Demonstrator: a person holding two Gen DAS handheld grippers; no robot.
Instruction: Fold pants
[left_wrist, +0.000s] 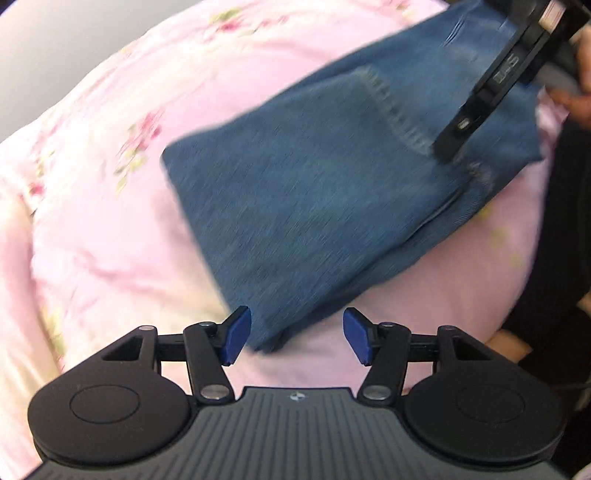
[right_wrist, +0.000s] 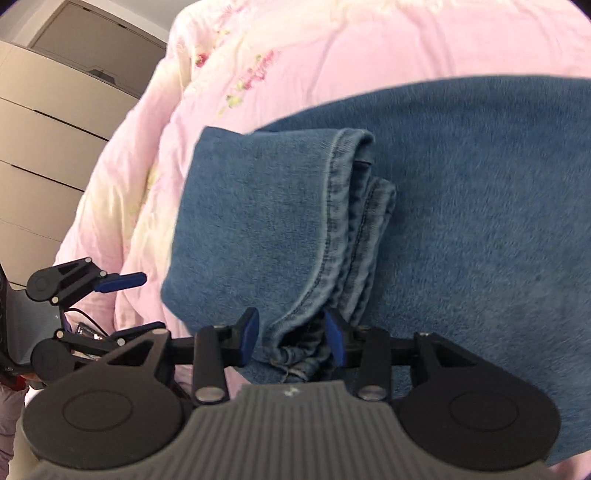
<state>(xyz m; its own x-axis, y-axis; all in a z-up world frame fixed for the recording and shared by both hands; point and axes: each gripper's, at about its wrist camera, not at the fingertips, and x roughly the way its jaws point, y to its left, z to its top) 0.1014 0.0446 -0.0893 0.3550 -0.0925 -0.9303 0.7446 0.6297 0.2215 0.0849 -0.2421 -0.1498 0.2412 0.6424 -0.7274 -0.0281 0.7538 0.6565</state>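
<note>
The blue denim pants lie folded on a pink floral quilt. My left gripper is open and empty, its blue pads just short of the fold's near corner. In the right wrist view my right gripper has its jaws around the bunched leg hems of the pants, with hem fabric between the pads. The right gripper's black body shows at the top right of the left wrist view, over the pants. The left gripper shows open at the left of the right wrist view.
The quilt covers the bed around the pants. A beige wardrobe with drawers stands at the left of the right wrist view. A person's dark clothing is along the right edge of the left wrist view.
</note>
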